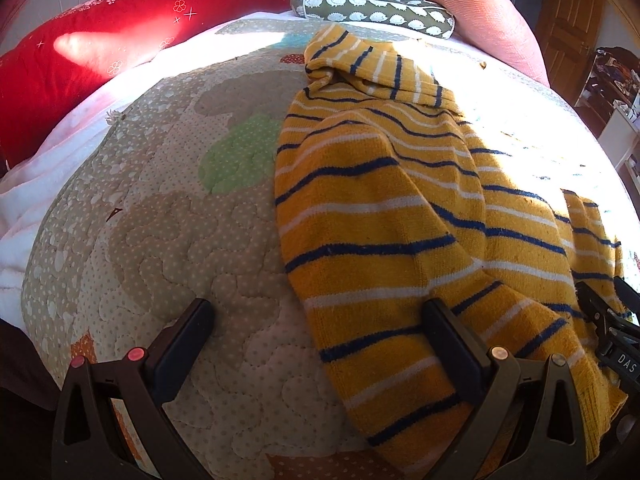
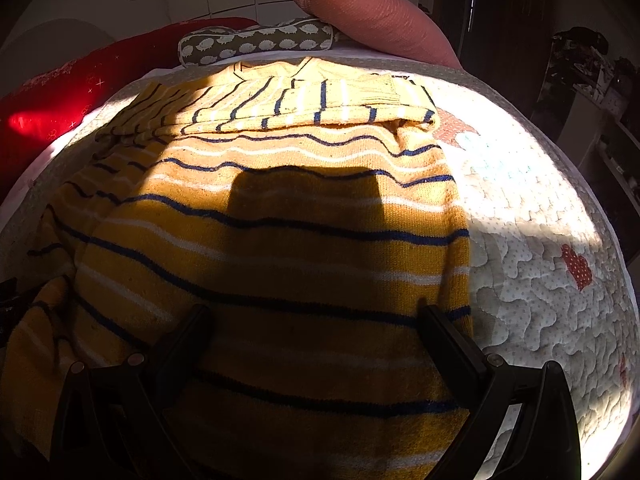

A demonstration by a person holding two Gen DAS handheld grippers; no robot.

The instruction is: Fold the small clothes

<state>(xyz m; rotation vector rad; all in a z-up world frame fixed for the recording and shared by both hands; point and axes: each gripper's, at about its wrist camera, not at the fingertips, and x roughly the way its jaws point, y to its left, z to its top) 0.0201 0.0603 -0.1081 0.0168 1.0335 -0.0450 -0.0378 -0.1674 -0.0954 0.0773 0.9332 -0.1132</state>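
A small yellow sweater (image 1: pixel 400 216) with blue and white stripes lies spread on a quilted bedcover (image 1: pixel 168 216). In the left wrist view it fills the right half, with a sleeve bunched at the far end. My left gripper (image 1: pixel 320 316) is open just above the sweater's near left edge; one finger stands over the quilt, the other over the knit. In the right wrist view the sweater (image 2: pixel 272 240) stretches ahead, its far part folded over. My right gripper (image 2: pixel 314 314) is open over the sweater's near hem, close to its right edge.
A red pillow (image 1: pixel 100 52) lies at the back left, a hedgehog-print bolster (image 1: pixel 376 10) and a pink cushion (image 1: pixel 480 16) at the back. A wooden door (image 1: pixel 568 32) and cluttered shelves (image 1: pixel 616 80) stand at the right. Strong sunlight falls across the quilt (image 2: pixel 532 216).
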